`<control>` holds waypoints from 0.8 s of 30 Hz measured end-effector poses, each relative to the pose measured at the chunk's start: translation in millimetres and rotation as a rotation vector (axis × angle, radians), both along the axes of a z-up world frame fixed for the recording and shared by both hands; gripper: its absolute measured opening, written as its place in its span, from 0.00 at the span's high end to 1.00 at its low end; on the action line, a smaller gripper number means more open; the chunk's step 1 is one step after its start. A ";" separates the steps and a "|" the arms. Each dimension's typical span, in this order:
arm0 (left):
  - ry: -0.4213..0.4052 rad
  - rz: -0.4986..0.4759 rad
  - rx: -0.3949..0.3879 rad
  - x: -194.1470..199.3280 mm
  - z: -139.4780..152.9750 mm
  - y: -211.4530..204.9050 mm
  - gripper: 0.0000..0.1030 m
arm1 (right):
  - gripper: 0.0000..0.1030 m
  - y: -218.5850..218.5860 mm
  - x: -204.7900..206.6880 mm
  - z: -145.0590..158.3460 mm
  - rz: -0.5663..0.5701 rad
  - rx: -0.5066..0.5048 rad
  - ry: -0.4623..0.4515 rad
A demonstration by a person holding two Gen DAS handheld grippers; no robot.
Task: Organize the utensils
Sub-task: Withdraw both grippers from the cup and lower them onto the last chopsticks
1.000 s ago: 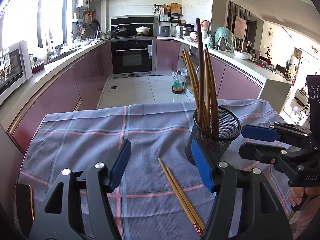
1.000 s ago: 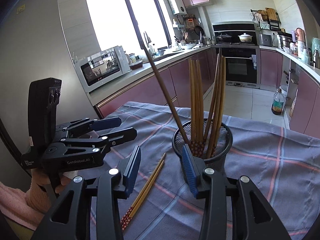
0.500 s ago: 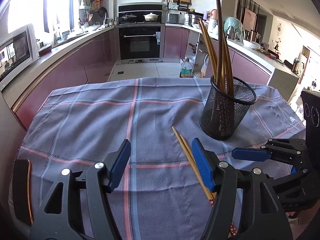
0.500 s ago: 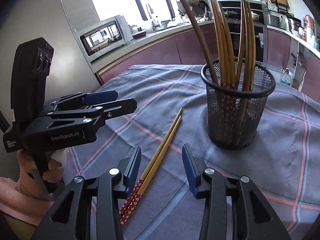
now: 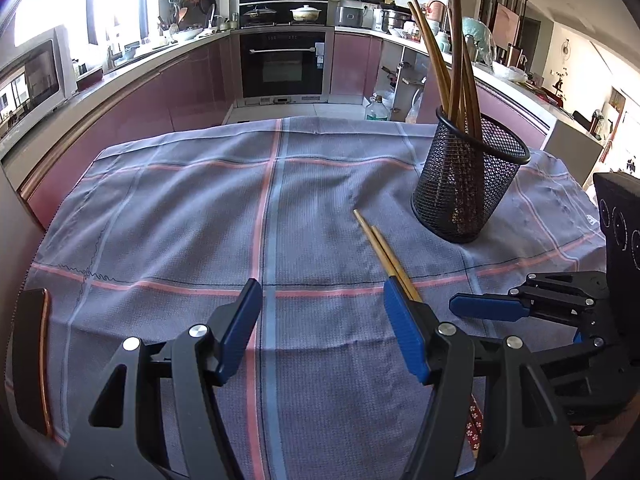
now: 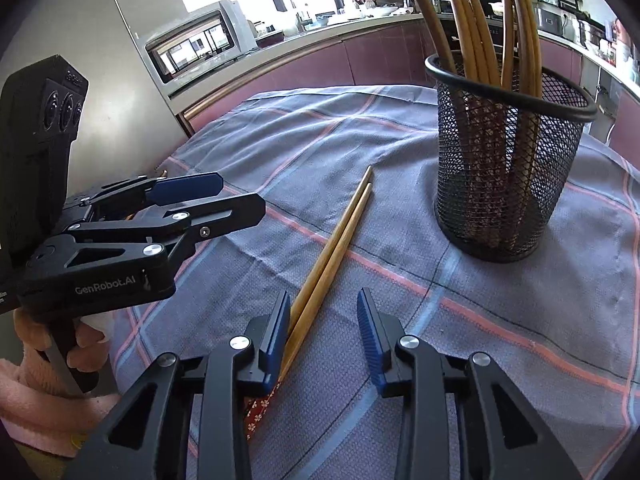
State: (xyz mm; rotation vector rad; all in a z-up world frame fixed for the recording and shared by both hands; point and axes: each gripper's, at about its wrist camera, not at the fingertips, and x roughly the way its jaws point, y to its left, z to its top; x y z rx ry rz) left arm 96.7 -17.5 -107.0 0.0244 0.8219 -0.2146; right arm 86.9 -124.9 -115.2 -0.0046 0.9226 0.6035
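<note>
Chopstick pair (image 6: 336, 248): laid on cloth, near mesh holder (image 6: 508, 168).
Right gripper (image 6: 324, 320): narrowing around pair, ungripped.
Left gripper (image 5: 320, 320): wide, empty.

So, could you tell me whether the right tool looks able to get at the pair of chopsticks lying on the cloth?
Probably yes. The right tool has been closing with the chopsticks already between its pads, nothing covering them. The mesh holder stands clear to one side, the left tool to the other.

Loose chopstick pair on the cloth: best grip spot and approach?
Grip the chopstick pair on the bare wooden shaft just above the red patterned ends, from above, claw pads straddling both sticks crosswise. They lie flat, side by side and touching, so one pinch takes both.
</note>
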 end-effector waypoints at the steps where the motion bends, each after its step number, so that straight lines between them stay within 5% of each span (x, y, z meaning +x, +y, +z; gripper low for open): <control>1: 0.002 -0.002 -0.001 0.2 -0.8 0.1 0.39 | 0.71 0.6 -0.8 -0.4 -0.002 -0.008 -0.003; 24: 0.068 -0.142 0.024 13.8 -23.4 -35.6 0.46 | 0.78 -15.5 0.4 -1.6 -0.039 -0.035 0.007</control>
